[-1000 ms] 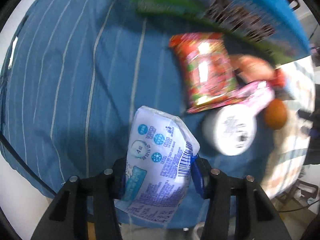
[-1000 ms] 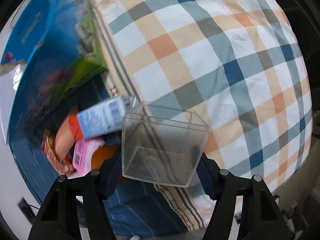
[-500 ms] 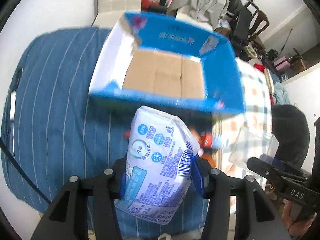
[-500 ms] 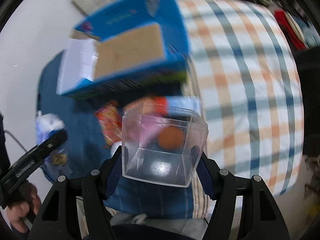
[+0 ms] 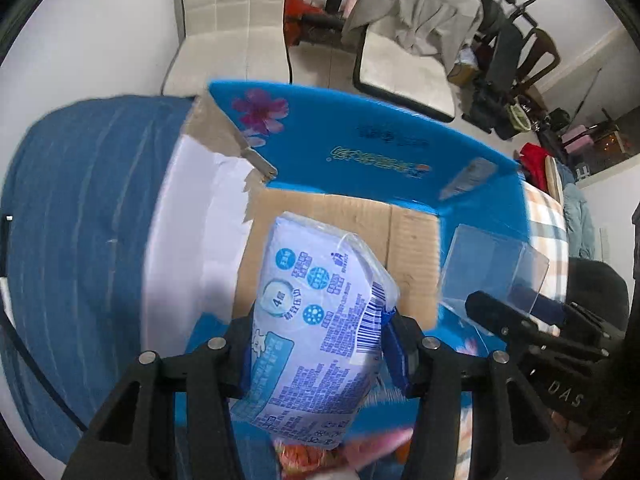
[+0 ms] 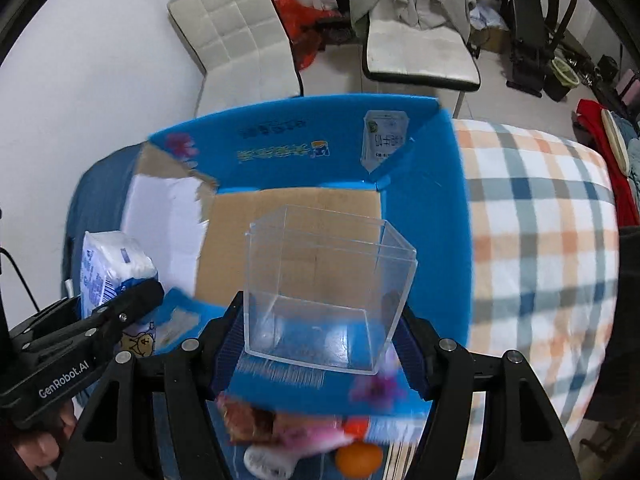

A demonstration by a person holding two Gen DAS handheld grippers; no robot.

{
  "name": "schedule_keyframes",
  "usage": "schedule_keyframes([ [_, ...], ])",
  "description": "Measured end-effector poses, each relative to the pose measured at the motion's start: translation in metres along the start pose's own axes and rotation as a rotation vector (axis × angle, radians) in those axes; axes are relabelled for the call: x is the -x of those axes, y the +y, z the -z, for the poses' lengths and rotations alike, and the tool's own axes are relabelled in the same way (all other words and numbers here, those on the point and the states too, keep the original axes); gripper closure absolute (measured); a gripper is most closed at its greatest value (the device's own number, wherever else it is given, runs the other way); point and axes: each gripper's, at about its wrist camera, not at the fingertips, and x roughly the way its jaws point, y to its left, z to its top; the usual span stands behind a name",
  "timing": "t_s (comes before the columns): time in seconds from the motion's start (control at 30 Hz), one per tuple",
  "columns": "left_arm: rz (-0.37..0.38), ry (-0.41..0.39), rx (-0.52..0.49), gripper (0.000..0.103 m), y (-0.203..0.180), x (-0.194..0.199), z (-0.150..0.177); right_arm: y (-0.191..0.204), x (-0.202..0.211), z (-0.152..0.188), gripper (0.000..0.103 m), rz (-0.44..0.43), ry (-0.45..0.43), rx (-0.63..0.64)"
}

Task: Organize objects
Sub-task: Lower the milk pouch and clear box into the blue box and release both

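My left gripper (image 5: pixel 320 340) is shut on a white and blue tissue pack (image 5: pixel 316 320) and holds it above the near edge of an open blue cardboard box (image 5: pixel 360 148). My right gripper (image 6: pixel 320 328) is shut on a clear plastic box (image 6: pixel 324 280), held above the same blue box (image 6: pixel 424 216). The left gripper with the tissue pack (image 6: pixel 108 268) shows at the left of the right wrist view. The clear box (image 5: pixel 492 268) shows at the right of the left wrist view.
The blue box sits on a bed with a blue striped cover (image 5: pixel 80 240) and a plaid blanket (image 6: pixel 540 240). Below the box lie snack packets (image 6: pixel 256 420), a white jar (image 6: pixel 268 460) and an orange (image 6: pixel 358 458). Chairs (image 6: pixel 240 40) stand behind.
Both grippers have risen from the pile of items and moved forward over the open blue box, each still holding its object.
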Motion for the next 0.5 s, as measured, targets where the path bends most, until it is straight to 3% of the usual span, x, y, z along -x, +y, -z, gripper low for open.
schedule_keyframes([
  [0.17, 0.021, 0.072, 0.034, 0.055, 0.006, -0.047, -0.024, -0.007, -0.052, -0.023, 0.034, 0.023, 0.071, -0.016],
  [0.33, 0.021, 0.112, 0.045, 0.054, 0.01, -0.081, -0.037, -0.013, -0.075, -0.035, 0.033, 0.069, 0.087, -0.038],
  [0.43, 0.027, 0.124, 0.051, 0.048, 0.013, -0.091, -0.035, -0.018, -0.085, -0.039, 0.033, 0.071, 0.09, -0.054],
  [0.5, 0.018, 0.13, 0.069, 0.037, 0.015, -0.097, -0.035, -0.02, -0.092, -0.039, 0.033, 0.073, 0.096, -0.06],
])
